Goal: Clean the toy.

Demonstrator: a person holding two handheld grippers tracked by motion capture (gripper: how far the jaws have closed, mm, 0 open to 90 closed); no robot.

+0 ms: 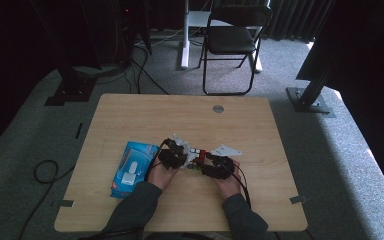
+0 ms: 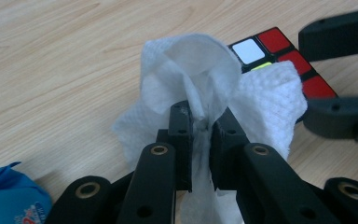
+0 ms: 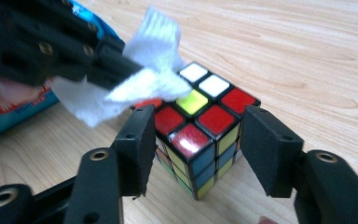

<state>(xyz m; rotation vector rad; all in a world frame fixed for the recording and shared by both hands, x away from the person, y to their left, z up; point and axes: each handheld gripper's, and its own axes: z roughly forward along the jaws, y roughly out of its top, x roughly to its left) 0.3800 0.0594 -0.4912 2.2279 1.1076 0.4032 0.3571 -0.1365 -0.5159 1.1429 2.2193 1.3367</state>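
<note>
The left tool is pinching a crumpled white wipe, its jaws pressed together on the tissue's gathered middle so that a loose puff stands out past the tips. The right tool stands spread either side of the puzzle cube; its pads flank the cube's two side faces, and whether they already press on it I cannot tell.

The cube sits on the table near the person, between the two tools, with the wipe resting on the top face's far left corner. A blue wipes packet lies just to the left.

To wipe well, the right tool should probably seat flat and square on opposite faces first, so the cube cannot twist. Then the wipe can be dragged across the top in short, light strokes, tissue leading rather than the hard jaw tips.
</note>
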